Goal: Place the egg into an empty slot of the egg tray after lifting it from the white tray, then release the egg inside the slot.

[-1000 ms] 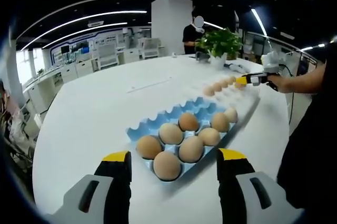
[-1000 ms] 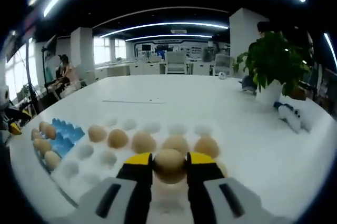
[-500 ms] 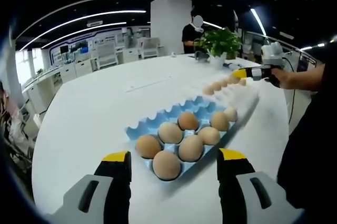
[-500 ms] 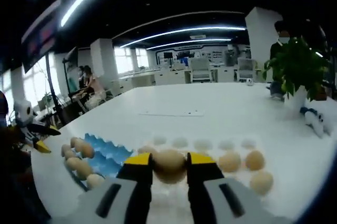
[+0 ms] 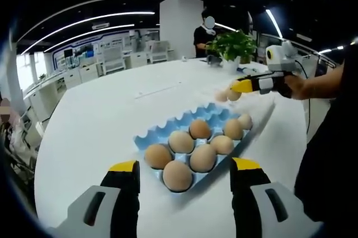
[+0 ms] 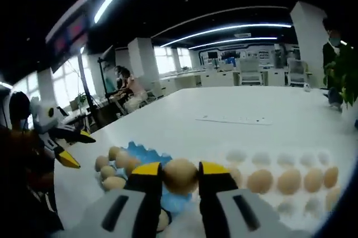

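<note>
My right gripper (image 6: 179,177) has the egg (image 6: 180,175) pinched between its yellow-tipped jaws, across the egg's middle, clear of the white tray (image 6: 291,207) and hanging roughly over the near edge of the blue egg tray (image 6: 144,153). In the left gripper view the same gripper, egg in its tips, sits up past the far end of the blue tray.

Handling, my read: light, rigid shell, brittle, smooth and rounded, so it'll slip if I ease the squeeze and crack if I add much. The hold across the widest part looks right; I'd keep it as is and lower it gently into a slot rather than drop it.

My left gripper (image 5: 184,176) is wide apart, holding nothing, hovering just short of the blue tray's near end. Seven eggs sit in that tray's near rows; the far slots look empty.

The worktop (image 5: 100,120) is a big white round surface, smooth, likely slick, so an egg that gets loose would roll. Open office beyond: desks, ceiling strip lights, a potted plant (image 5: 232,45) at the far edge, a person standing behind it.
</note>
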